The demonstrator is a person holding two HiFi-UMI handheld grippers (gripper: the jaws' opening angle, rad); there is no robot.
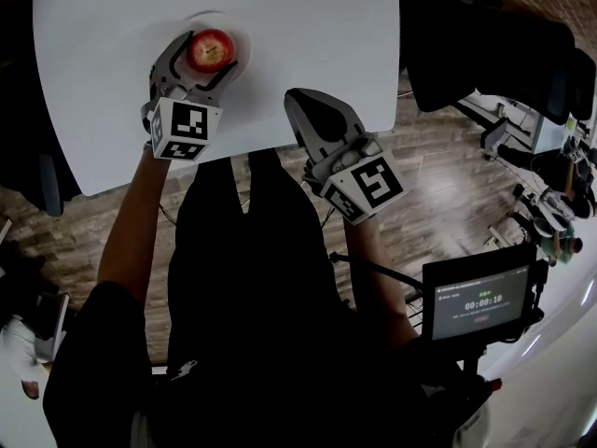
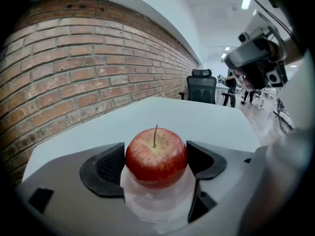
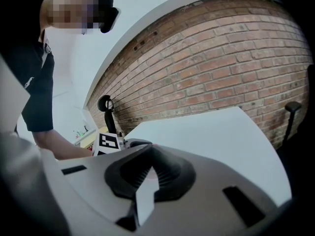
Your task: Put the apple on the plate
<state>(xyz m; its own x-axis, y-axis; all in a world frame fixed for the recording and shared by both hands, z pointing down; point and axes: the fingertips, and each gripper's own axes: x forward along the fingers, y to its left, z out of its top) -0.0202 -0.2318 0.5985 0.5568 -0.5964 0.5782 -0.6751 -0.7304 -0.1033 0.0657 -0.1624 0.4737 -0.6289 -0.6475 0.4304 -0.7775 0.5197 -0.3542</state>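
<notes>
A red apple stands stem up on a small white plate near the far left of the white table. My left gripper reaches over the plate, its jaws wide and a black pad against each side of the apple. My right gripper hovers over the table's near edge to the right of the plate, shut with nothing between its pads.
A brick wall runs behind the table. A black office chair stands at the table's far end. A small screen on a stand is at the lower right over the wooden floor.
</notes>
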